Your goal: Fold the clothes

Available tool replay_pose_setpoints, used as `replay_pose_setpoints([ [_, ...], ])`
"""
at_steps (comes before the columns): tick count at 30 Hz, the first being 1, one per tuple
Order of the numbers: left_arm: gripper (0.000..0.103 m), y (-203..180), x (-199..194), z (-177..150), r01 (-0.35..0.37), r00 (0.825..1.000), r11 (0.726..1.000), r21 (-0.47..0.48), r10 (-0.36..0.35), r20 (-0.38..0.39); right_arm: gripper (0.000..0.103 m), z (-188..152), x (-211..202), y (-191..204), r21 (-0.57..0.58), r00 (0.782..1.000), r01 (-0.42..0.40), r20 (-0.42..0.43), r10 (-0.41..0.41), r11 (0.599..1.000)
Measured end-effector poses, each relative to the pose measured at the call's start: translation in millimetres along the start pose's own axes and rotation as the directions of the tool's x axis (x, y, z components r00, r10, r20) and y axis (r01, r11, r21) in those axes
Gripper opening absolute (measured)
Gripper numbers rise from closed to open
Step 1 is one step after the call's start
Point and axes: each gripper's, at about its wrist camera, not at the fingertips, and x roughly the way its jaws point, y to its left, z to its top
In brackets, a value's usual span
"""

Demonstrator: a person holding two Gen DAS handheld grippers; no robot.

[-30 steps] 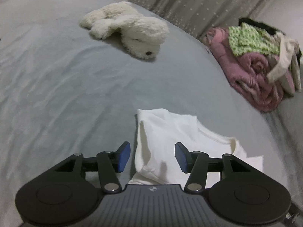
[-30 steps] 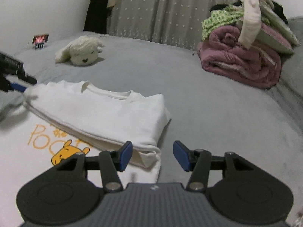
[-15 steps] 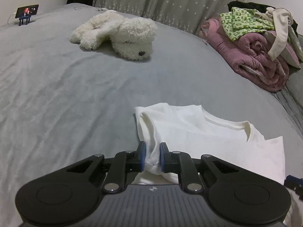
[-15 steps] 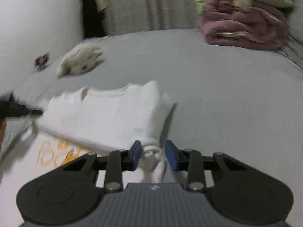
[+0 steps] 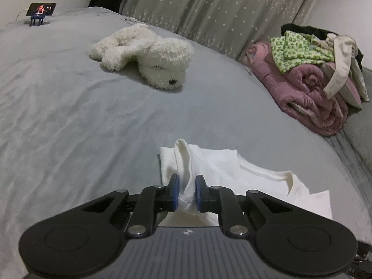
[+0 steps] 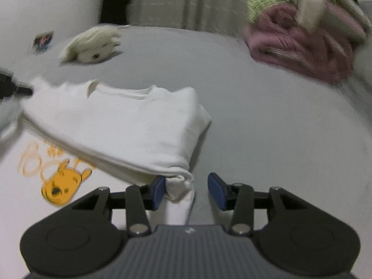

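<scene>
A white T-shirt (image 6: 121, 125) with a yellow bear print (image 6: 62, 183) lies partly folded on the grey bed. My left gripper (image 5: 187, 194) is shut on a bunched corner of the T-shirt (image 5: 232, 174) and lifts it a little. My right gripper (image 6: 187, 191) is open, and the shirt's folded right corner sits between its fingers against the left pad (image 6: 159, 191). The left gripper's tip shows at the far left of the right wrist view (image 6: 16, 89).
A white plush dog (image 5: 148, 55) lies further back on the bed (image 5: 69, 121). A pile of pink blanket and clothes (image 5: 313, 81) sits at the right. A phone on a small stand (image 5: 40, 11) is at the far left. A grey starred curtain (image 5: 209, 7) hangs behind.
My left gripper closed on the shirt's corner and raised it. My right gripper narrowed around the other corner half a second ago and now stands wider open. The right view is blurred by motion.
</scene>
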Motion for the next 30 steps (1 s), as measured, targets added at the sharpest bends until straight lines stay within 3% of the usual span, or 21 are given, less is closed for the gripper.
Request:
replay_pose_setpoints([
  [5, 0.012, 2, -6, 4, 0.029, 0.999, 0.999, -0.022, -0.029, 0.036, 0.040, -2, 3, -16, 0.170, 0.999, 0.020, -0.033, -0.015, 0.985],
  [7, 0.012, 0, -3, 3, 0.016, 0.999, 1.000, -0.001, -0.016, 0.030, 0.040, -5, 2, -14, 0.178, 0.999, 0.037, -0.026, -0.033, 0.983],
  [8, 0.012, 0, 0, 1, 0.006, 1.000, 1.000, 0.005, -0.006, 0.019, 0.040, -5, 2, -12, 0.171, 0.999, 0.045, -0.019, -0.043, 0.984],
  [12, 0.012, 1, 2, 0, 0.005, 1.000, 1.000, 0.000, -0.005, 0.007, 0.040, -2, -11, 14, -0.055, 0.995, 0.020, 0.099, -0.015, 0.998],
  [14, 0.012, 1, 2, -1, 0.011, 1.000, 1.000, -0.002, -0.011, 0.007, 0.037, 0, -11, 12, -0.036, 0.994, 0.038, 0.107, -0.034, 0.999],
  [21, 0.012, -12, -5, -6, 0.070, 0.997, 0.997, 0.028, -0.071, 0.035, 0.033, -7, -6, -18, 0.288, 0.990, 0.070, 0.098, -0.102, 0.955],
  [26, 0.012, -23, -15, -8, 0.121, 0.989, 0.991, 0.053, -0.125, 0.084, 0.043, -14, 3, -4, 0.227, 0.969, 0.217, 0.070, -0.238, 0.950],
  [30, 0.012, -33, -22, -9, 0.135, 0.982, 0.988, 0.080, -0.144, 0.120, 0.056, -14, 7, 2, 0.226, 0.949, 0.284, 0.071, -0.307, 0.932],
])
